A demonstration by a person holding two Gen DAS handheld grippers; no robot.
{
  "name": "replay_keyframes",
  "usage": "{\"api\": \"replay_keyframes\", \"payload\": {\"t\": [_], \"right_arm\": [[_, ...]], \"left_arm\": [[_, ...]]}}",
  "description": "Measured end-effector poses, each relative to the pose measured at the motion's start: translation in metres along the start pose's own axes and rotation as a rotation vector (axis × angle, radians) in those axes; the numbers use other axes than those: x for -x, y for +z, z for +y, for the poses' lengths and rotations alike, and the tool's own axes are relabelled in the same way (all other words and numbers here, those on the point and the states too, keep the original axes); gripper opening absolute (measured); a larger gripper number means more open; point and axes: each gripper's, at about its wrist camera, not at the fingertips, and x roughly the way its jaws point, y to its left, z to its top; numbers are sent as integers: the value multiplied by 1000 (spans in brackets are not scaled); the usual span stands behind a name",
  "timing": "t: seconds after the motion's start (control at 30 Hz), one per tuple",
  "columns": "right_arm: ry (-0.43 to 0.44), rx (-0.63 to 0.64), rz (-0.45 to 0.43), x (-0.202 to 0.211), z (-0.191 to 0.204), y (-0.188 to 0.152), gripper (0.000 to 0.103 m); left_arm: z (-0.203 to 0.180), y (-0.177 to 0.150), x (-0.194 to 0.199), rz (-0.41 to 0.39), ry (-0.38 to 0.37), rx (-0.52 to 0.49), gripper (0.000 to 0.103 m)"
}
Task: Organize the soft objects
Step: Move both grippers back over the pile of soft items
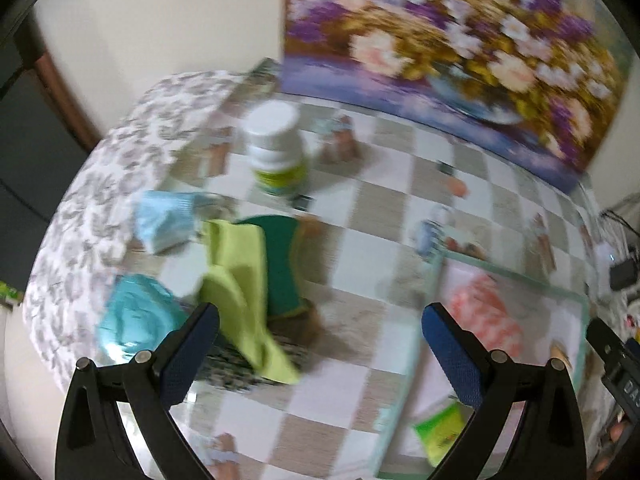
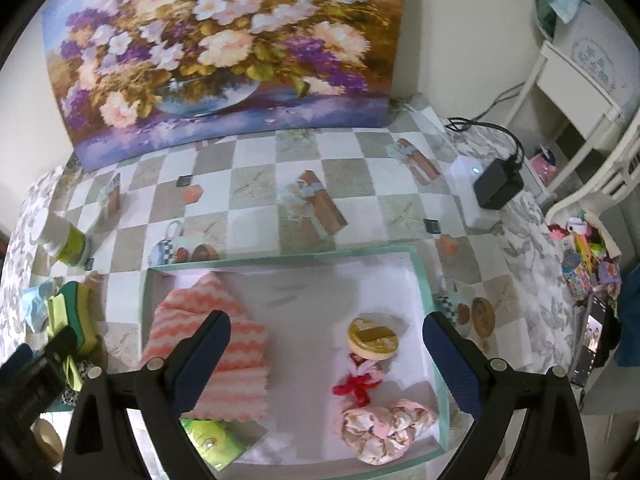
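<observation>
Cloths point(image 1: 240, 280) heaped beside unreadably labelled bottle point(image 1: 276, 148); left claw point(image 1: 320, 344) agape.

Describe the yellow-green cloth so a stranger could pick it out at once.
Start at the big flower painting leaning at the back of the checkered table, then go to the white-capped bottle in front of its left end. Just nearer than the bottle lies a pile of soft things; the yellow-green cloth is draped over a dark green sponge. Its neighbours are pale blue and teal.

text: none legible | white bottle point(image 1: 276, 148): green label blurred, unreadable | green packet point(image 2: 212, 442) in glass tray point(image 2: 430, 304): print too small | white cabinet point(image 2: 600, 60) right of tray: blue emblem characters unreadable
</observation>
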Motion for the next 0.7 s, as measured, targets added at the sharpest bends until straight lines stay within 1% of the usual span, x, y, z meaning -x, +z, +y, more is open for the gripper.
{"api": "replay_keyframes", "payload": {"t": [0.2, 0.3, 0.53, 0.7], "right_arm": [[28, 47, -16, 6, 31, -1, 98], [53, 83, -21, 9, 51, -3, 98], [118, 157, -28, 14, 104, -10, 98], [166, 205, -28, 13, 142, -17, 98]], "left_arm": [[50, 9, 5, -11, 34, 103, 101], [76, 13, 7, -16, 45, 147, 101], [138, 18, 9, -34, 103, 241, 101], [174, 18, 3, -25, 115, 306, 101]]}}
